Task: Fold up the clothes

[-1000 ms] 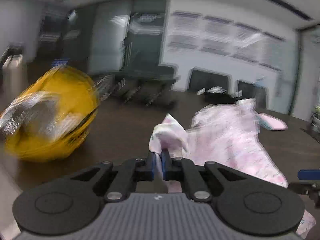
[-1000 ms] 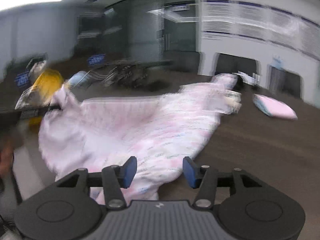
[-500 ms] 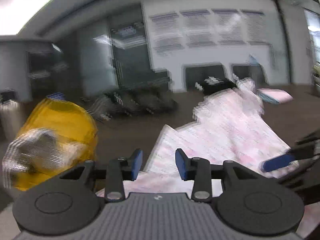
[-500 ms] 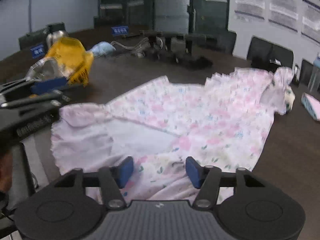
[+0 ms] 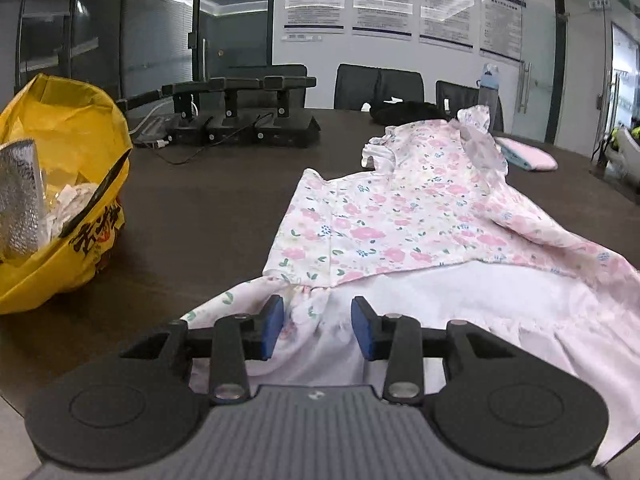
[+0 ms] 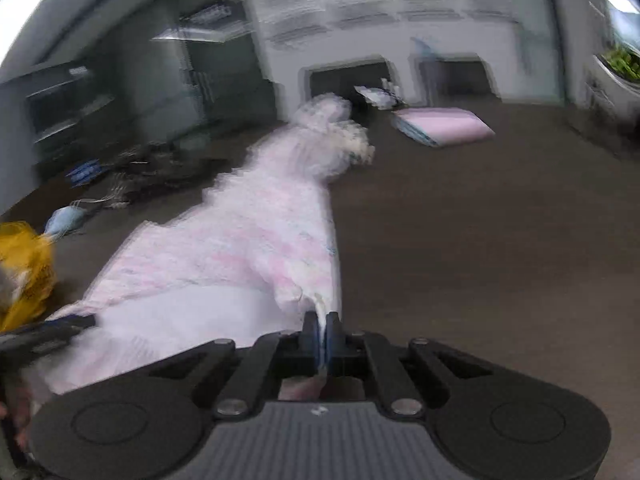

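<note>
2 risks: right gripper [image 6: 320, 334], fingers closing on a thin pinch of the floral dress [image 5: 400, 216], may slip off the light cotton; left gripper [image 5: 316, 328], fingers half open, straddles the gathered hem without gripping. Dress lies sprawled on the dark worktop [image 5: 208, 216], white lining showing, crinkly yellow bag [image 5: 68, 184] nearby.

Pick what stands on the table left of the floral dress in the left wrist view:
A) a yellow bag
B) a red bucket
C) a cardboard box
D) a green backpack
A: a yellow bag, open at the top, sits on the dark table left of the floral dress.
</note>
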`<move>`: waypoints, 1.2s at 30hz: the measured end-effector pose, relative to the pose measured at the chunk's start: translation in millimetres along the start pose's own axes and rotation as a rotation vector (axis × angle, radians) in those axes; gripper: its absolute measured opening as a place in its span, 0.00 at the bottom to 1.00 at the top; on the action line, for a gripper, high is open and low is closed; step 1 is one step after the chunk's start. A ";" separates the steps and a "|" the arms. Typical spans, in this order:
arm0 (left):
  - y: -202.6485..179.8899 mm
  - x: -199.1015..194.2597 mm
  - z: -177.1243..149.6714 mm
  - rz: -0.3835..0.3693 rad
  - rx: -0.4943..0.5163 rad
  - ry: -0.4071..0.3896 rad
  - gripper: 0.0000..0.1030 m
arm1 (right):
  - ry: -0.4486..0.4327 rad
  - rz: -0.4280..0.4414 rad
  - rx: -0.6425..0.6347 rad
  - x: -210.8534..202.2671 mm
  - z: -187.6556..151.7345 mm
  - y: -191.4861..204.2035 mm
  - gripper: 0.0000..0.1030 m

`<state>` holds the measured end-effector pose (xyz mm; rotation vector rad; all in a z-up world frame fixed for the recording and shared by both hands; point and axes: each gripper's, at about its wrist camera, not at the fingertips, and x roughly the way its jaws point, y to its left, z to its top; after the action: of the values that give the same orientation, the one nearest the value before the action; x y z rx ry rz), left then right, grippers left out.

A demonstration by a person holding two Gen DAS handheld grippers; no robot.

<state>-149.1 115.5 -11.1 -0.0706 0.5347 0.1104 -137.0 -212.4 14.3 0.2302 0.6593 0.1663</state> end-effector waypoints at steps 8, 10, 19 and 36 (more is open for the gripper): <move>16.6 2.1 84.2 -0.098 0.100 -0.105 0.61 | -0.100 0.049 -0.353 8.5 54.6 38.5 0.57; 10.6 36.5 109.5 -0.130 0.165 -0.054 0.65 | -0.066 0.046 -0.494 40.8 75.9 69.1 0.56; -6.9 147.5 120.7 -0.023 0.260 0.117 0.38 | 0.131 0.042 -0.582 166.0 95.0 110.8 0.18; -3.9 140.6 108.5 0.041 0.267 0.073 0.43 | 0.118 0.071 -0.210 164.6 143.8 -3.5 0.46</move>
<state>26.2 134.3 10.2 0.1978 0.6199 0.0757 80.9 -201.6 27.2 0.0423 0.7454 0.3173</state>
